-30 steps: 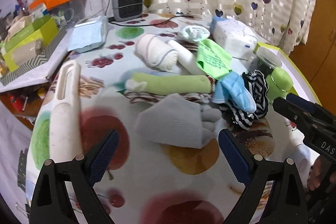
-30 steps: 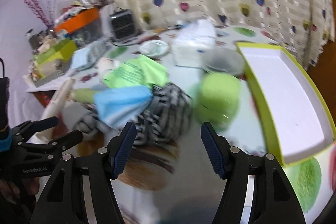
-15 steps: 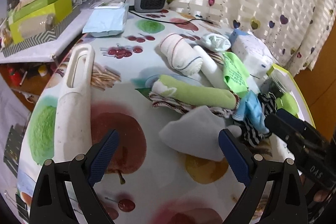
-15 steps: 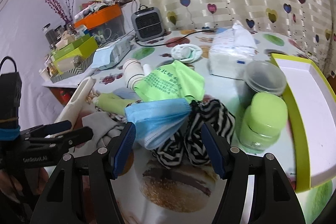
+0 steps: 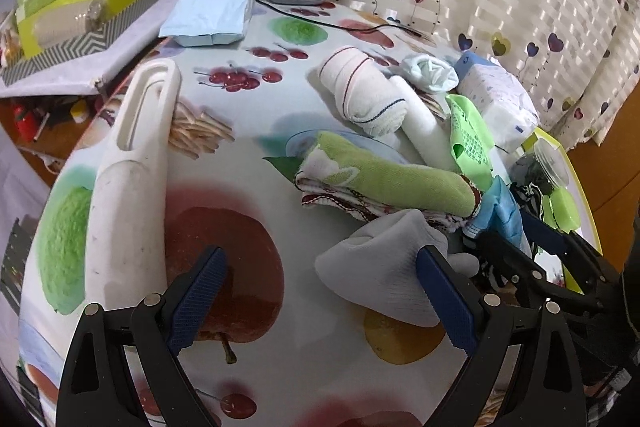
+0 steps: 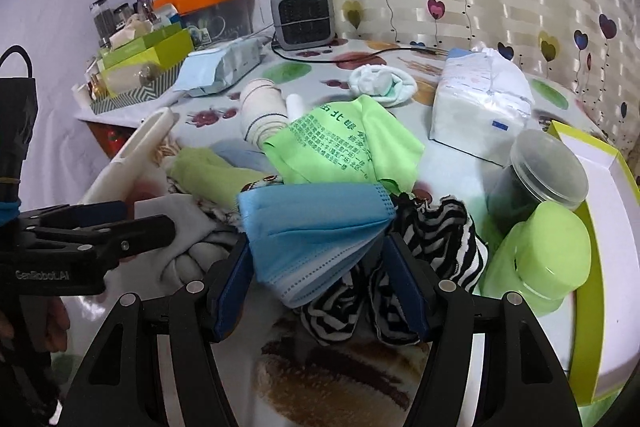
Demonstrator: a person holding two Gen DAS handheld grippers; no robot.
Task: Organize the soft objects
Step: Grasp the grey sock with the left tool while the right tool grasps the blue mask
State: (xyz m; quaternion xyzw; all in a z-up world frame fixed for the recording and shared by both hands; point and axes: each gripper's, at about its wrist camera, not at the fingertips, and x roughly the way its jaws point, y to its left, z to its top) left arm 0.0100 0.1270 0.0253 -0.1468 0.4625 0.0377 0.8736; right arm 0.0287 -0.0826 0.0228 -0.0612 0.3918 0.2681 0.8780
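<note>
A heap of soft things lies on the fruit-print table. My right gripper (image 6: 320, 283) is open, its jaws on either side of a blue face mask (image 6: 316, 231) that lies on a black-and-white striped cloth (image 6: 436, 239). A green printed cloth (image 6: 344, 143) lies behind them. My left gripper (image 5: 320, 291) is open and empty, low over the table, with a grey sock (image 5: 380, 275) just by its right pad. A folded green towel (image 5: 384, 179), a rolled white towel (image 5: 364, 91) and a balled white sock (image 5: 428, 71) lie beyond.
A white plastic handle-shaped object (image 5: 128, 187) lies left. A green jar (image 6: 540, 267), a lidded clear jar (image 6: 540, 175) and a yellow-rimmed tray (image 6: 600, 247) stand right. A tissue pack (image 6: 480, 103), a small heater (image 6: 304, 15) and boxes (image 6: 144, 67) stand at the back.
My right gripper has moved in low until its jaws straddle the blue mask. My left gripper has swung left and closer to the table, so the grey sock now lies by its right pad.
</note>
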